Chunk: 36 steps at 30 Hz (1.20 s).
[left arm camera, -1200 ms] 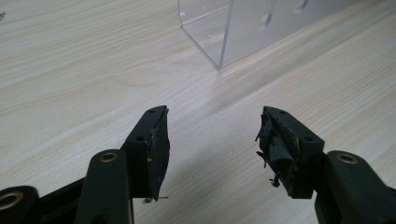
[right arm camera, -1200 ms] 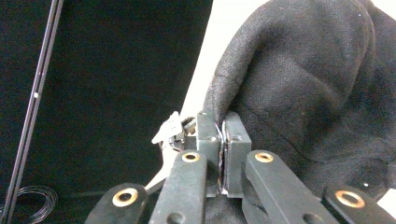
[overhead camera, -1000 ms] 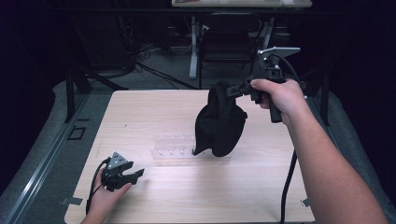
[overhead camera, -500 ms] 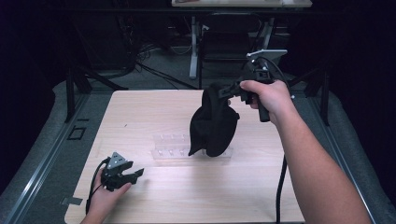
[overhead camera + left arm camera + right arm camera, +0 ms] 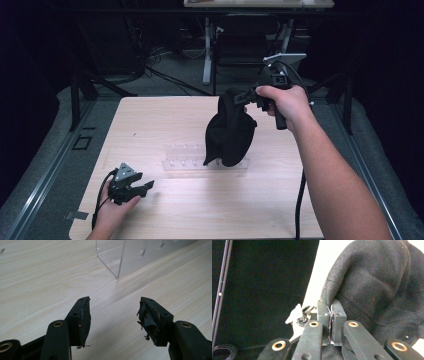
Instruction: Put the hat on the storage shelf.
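High view has the right gripper [image 5: 239, 96] pinched on the edge of a black cloth bag [image 5: 231, 132], probably a hat, dangling just over the clear rack [image 5: 182, 161]. I'd lower slow. Left gripper [image 5: 145, 186] sits near the rack, jaws apart.

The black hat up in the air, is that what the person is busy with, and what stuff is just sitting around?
Busy with:
- black hat, pinched by the right hand-held gripper
- clear plastic rack beneath it, probably

Just sitting around:
- left hand-held gripper, open, resting on the table
- cables on the floor behind the table
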{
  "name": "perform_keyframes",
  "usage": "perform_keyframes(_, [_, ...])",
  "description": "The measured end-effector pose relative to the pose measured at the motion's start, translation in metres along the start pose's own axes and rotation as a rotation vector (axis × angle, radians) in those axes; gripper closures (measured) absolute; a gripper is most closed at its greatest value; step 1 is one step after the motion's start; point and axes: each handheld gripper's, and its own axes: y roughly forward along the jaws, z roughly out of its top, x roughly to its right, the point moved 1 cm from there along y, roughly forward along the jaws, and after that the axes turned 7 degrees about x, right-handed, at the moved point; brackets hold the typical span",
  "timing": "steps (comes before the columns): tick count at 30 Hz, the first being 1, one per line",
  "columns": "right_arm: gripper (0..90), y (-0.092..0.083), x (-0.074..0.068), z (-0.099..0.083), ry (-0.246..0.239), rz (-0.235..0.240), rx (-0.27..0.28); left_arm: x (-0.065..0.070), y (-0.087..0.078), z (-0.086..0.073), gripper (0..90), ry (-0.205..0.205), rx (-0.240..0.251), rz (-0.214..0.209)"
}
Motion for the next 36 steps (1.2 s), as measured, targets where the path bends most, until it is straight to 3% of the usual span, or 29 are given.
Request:
perform_keyframes(5, [88.2, 0.007, -0.001, 0.001, -0.003, -0.008, -0.017, 0.001, -0.001, 0.001, 42.7, 0.005, 0.003, 0.001])
perform_keyframes(14, [87.9, 0.018, -0.003, 0.000, 0.012, 0.044, -0.004, 0.006, -0.003, 0.004, 44.7, 0.023, 0.023, -0.013])
perform_keyframes(22, [87.6, 0.025, -0.003, -0.001, 0.020, 0.087, 0.000, 0.015, -0.006, 0.014, 46.8, 0.030, 0.069, -0.038])
perform_keyframes(24, [87.6, 0.027, -0.004, -0.001, 0.017, 0.086, -0.001, 0.021, -0.010, 0.022, 47.1, 0.013, 0.086, -0.078])
perform_keyframes(25, [87.6, 0.027, -0.004, -0.001, 0.017, 0.086, -0.001, 0.021, -0.010, 0.022, 47.3, 0.013, 0.086, -0.078])
perform_keyframes(28, [87.5, 0.028, -0.008, -0.001, 0.009, 0.078, -0.005, 0.030, -0.014, 0.033, 47.4, 0.033, 0.118, -0.101])
perform_keyframes(30, [87.4, 0.029, -0.009, -0.001, 0.004, 0.076, 0.001, 0.038, -0.015, 0.044, 47.4, 0.074, 0.130, -0.110])
perform_keyframes(36, [87.1, 0.033, -0.011, -0.002, 0.000, 0.084, 0.002, 0.050, -0.007, 0.063, 50.0, 0.094, 0.131, -0.130])
